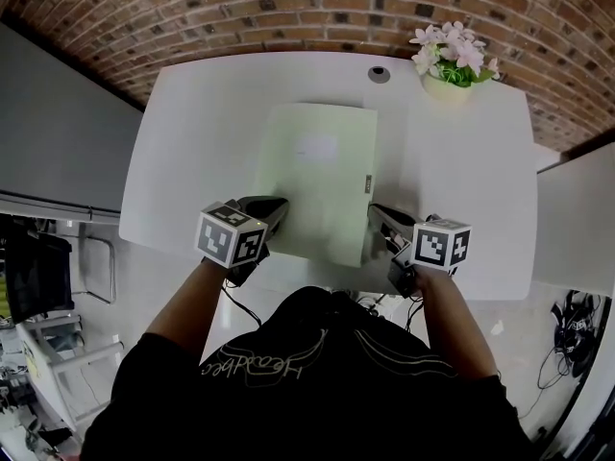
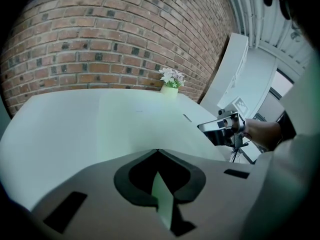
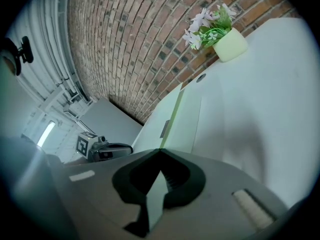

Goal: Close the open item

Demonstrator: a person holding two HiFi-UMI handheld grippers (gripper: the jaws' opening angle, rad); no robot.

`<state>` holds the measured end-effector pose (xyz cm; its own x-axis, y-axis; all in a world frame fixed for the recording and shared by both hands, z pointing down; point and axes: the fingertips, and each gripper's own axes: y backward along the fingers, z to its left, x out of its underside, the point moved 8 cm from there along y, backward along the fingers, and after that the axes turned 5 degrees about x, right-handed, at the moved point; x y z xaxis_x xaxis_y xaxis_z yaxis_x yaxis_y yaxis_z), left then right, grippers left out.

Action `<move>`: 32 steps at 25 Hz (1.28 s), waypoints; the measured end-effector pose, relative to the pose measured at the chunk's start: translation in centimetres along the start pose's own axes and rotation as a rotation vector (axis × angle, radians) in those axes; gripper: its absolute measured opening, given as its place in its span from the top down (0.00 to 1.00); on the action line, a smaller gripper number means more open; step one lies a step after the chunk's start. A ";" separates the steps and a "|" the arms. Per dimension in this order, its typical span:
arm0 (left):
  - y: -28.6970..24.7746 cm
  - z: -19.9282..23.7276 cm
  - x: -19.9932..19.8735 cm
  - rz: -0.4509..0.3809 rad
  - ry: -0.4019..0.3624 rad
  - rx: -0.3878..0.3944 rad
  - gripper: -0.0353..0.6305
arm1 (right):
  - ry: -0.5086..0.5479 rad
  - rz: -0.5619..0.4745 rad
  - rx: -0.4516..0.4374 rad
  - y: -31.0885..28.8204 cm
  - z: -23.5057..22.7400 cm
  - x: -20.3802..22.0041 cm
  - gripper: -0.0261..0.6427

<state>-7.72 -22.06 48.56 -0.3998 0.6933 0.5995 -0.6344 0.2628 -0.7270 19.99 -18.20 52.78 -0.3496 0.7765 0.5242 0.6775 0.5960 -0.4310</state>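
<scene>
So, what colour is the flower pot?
The pot is pale yellow-green, clearest in the right gripper view.

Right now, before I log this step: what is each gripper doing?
Left gripper: closed, holding nothing.
Right gripper: closed, holding nothing.

Black short-sleeved shirt (image 1: 317,373), pale script lettering across the upper back. Left gripper (image 1: 280,205) and right gripper (image 1: 377,211): dark bodies, grey jaws with a black scalloped recess. Each carries a white cube (image 1: 232,237) with black square markers. Thin black cable (image 1: 233,301) under the left one.
</scene>
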 end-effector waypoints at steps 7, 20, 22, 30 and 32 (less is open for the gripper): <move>-0.4 0.0 0.1 0.014 -0.004 -0.016 0.94 | -0.008 -0.012 -0.001 0.2 0.1 0.0 0.95; -0.6 -0.1 0.2 0.029 -0.006 -0.023 0.94 | 0.082 -0.046 -0.047 -0.8 1.4 -2.1 0.95; -0.7 -0.1 0.2 0.035 -0.004 -0.023 0.94 | 0.099 -0.036 -0.055 -1.5 1.6 -2.3 0.95; -0.9 0.0 0.2 0.056 -0.008 -0.016 0.94 | 0.158 -0.028 -0.009 -3.0 1.8 -3.6 0.95; -0.9 -0.1 0.2 0.062 -0.015 -0.022 0.94 | 0.165 -0.031 -0.005 -3.2 1.6 -3.8 0.95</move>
<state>-7.16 -22.09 49.34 -0.4480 0.6985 0.5580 -0.5933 0.2347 -0.7700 18.11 -22.73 51.00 -0.2596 0.7136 0.6507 0.6712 0.6177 -0.4097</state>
